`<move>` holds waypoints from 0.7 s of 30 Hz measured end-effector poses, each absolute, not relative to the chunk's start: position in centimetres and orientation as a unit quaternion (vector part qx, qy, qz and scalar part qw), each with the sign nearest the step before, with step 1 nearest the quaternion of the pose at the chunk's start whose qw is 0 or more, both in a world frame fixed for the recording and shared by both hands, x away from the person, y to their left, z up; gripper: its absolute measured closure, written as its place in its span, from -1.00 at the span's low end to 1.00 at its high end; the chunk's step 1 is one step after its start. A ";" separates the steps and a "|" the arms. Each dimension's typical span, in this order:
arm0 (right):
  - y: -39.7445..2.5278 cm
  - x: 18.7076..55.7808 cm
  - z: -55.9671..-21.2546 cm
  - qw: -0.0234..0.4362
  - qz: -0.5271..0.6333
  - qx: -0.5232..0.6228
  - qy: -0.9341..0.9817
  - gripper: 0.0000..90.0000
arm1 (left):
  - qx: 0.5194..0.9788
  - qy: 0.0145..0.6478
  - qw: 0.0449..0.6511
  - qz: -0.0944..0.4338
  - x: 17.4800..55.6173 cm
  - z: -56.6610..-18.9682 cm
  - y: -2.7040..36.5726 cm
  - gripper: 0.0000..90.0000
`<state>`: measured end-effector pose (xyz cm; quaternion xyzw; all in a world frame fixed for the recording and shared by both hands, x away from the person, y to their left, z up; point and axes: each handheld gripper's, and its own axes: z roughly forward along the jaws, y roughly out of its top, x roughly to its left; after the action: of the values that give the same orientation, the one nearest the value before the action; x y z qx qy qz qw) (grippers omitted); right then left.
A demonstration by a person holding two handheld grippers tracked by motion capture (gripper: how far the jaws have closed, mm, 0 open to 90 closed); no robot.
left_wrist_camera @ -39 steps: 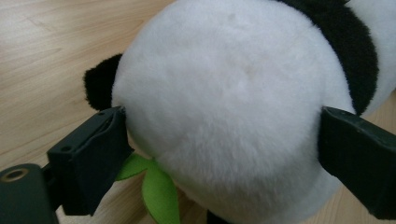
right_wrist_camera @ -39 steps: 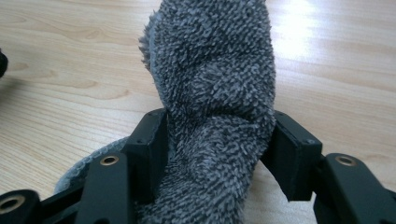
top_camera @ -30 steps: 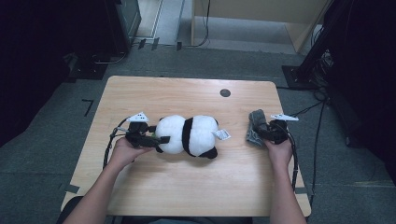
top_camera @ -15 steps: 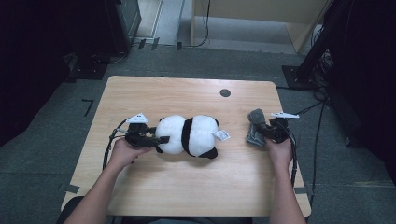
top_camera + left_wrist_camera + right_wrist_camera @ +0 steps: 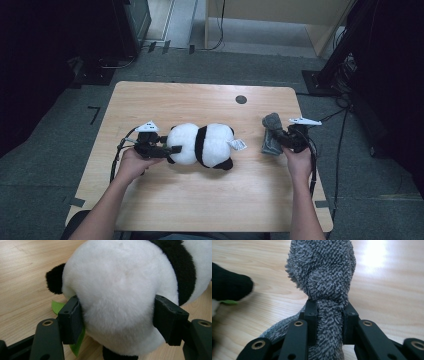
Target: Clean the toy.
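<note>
The grey cloth (image 5: 272,140) has moved a little since a second ago: it hung lifted and bunched near the right gripper (image 5: 280,142) then, and now one end droops down to the table (image 5: 200,100). The panda toy (image 5: 202,145) lies where it lay, in the middle of the table, on its side.

The left gripper (image 5: 172,149) has its jaws spread wide around the panda's round white end. In the left gripper view both black pads (image 5: 71,320) press into the fluffy fur (image 5: 117,290). A small green leaf (image 5: 75,340) peeks out from under the toy.

The right gripper (image 5: 329,322) is pinching the grey cloth, which sits to the right of the panda, well apart from it. Its jaws are close together with a thick twist of cloth between them.

The panda looks soft, puffy and light. It will likely squash when squeezed, so a hold on the fat middle of a round part seems best, not on a tiny ear. The cloth looks floppy and fuzzy, not slippery. It will probably sag wherever it is not held, so a pinch on a bunched part should keep it from sliding out.
</note>
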<state>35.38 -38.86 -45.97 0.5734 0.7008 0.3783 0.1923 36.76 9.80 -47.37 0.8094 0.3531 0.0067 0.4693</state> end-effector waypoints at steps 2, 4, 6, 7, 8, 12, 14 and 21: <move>-38.4 35.2 -45.5 0.190 0.382 0.572 0.700 0.62 | 0.809 0.355 0.468 0.008 36.7 -47.3 9.8 -0.31; -38.0 35.3 -44.9 0.185 0.378 0.569 0.707 0.62 | 0.808 0.357 0.469 0.007 36.7 -47.3 9.8 -0.30; -37.6 35.4 -44.2 0.181 0.376 0.564 0.713 0.61 | 0.805 0.362 0.470 0.004 36.7 -47.3 9.8 -0.29; -37.4 35.4 -43.8 0.180 0.377 0.561 0.715 0.62 | 0.805 0.362 0.470 0.006 36.7 -47.3 9.7 -0.29; -37.1 35.4 -43.4 0.178 0.377 0.557 0.718 0.61 | 0.805 0.363 0.470 0.007 36.6 -47.3 9.7 -0.29; -35.7 35.7 -41.5 0.178 0.379 0.536 0.733 0.61 | 0.803 0.365 0.470 0.009 36.5 -47.3 9.7 -0.29; -34.8 36.0 -40.6 0.176 0.382 0.527 0.738 0.61 | 0.804 0.366 0.469 0.010 36.5 -47.2 9.7 -0.29; -31.9 37.1 -38.1 0.174 0.378 0.501 0.759 0.61 | 0.806 0.364 0.467 0.016 36.3 -47.2 9.6 -0.29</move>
<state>37.10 -31.85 -38.11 0.5009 0.7587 0.3782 0.1745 36.33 9.64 -47.19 0.8056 0.3644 0.0157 0.4669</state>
